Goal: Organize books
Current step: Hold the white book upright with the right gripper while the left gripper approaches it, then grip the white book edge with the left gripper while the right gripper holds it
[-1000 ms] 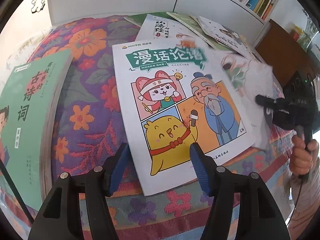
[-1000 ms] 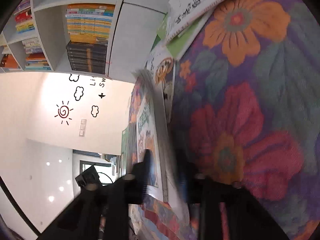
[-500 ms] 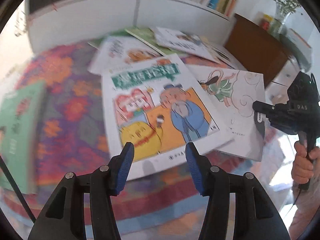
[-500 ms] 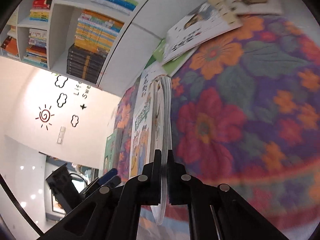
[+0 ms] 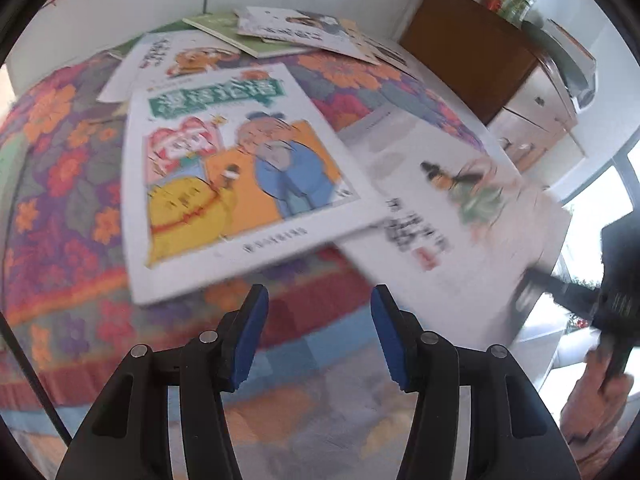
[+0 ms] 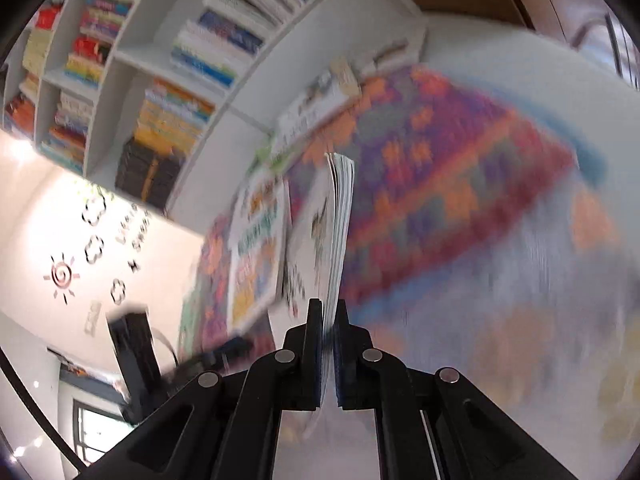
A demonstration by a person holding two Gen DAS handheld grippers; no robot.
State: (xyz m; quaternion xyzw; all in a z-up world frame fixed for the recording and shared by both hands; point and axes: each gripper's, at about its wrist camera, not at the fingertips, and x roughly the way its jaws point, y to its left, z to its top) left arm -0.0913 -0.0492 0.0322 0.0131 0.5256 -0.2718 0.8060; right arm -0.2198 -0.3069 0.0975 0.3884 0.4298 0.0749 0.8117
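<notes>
White book (image 5: 452, 200), clamped at one edge by right gripper (image 6: 329, 354), hangs off comic book's (image 5: 236, 168) right side, above floral cloth (image 5: 60, 152). Risk: thin edge grip w/ sagging pages, could slip out. Left gripper (image 5: 316, 336) tilted down near comic's front edge, jaws apart, empty.

left gripper (image 5: 316, 332) agape, empty; right gripper (image 6: 328, 344) clamped tight

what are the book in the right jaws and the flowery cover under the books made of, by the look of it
White book: paper pages in a thin soft cover, probably lightly glossy; its page edges fan out in fine layers above the shut right gripper. Flowery cover: seemingly woven or knitted cloth, matte, with blocky flower patterns and no shine; blur hides the weave itself.
</notes>
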